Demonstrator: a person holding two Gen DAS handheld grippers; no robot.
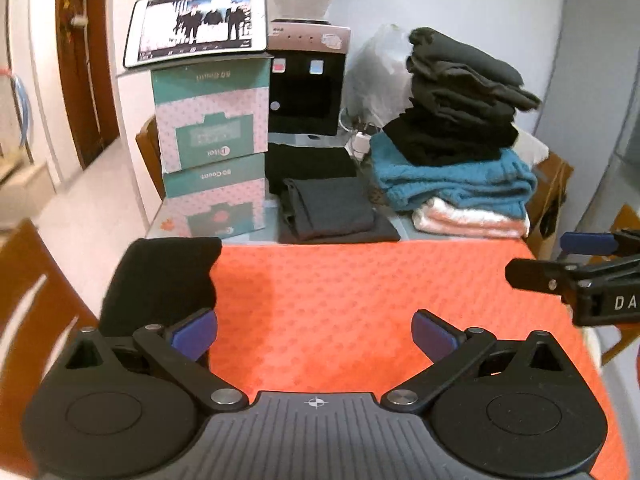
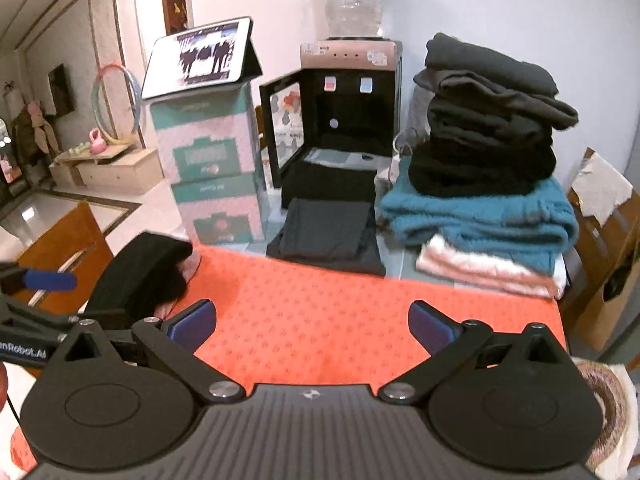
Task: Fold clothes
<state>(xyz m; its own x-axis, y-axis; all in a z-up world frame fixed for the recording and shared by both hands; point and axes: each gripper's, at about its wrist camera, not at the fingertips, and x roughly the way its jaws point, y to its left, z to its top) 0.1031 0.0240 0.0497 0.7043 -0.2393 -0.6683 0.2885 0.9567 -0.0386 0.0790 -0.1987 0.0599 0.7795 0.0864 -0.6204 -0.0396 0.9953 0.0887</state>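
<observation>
An orange mat covers the table. A black garment lies bunched at the mat's far left corner; it also shows in the right wrist view. My left gripper is open and empty above the mat, its left pad close to the black garment. My right gripper is open and empty over the mat's middle; it also shows in the left wrist view at the right edge. A folded dark grey garment lies beyond the mat.
A tall stack of folded clothes sits at the back right, with black, teal and pink layers. Two teal-pink boxes with a tablet on top stand back left. A water dispenser stands behind. Wooden chairs flank the table.
</observation>
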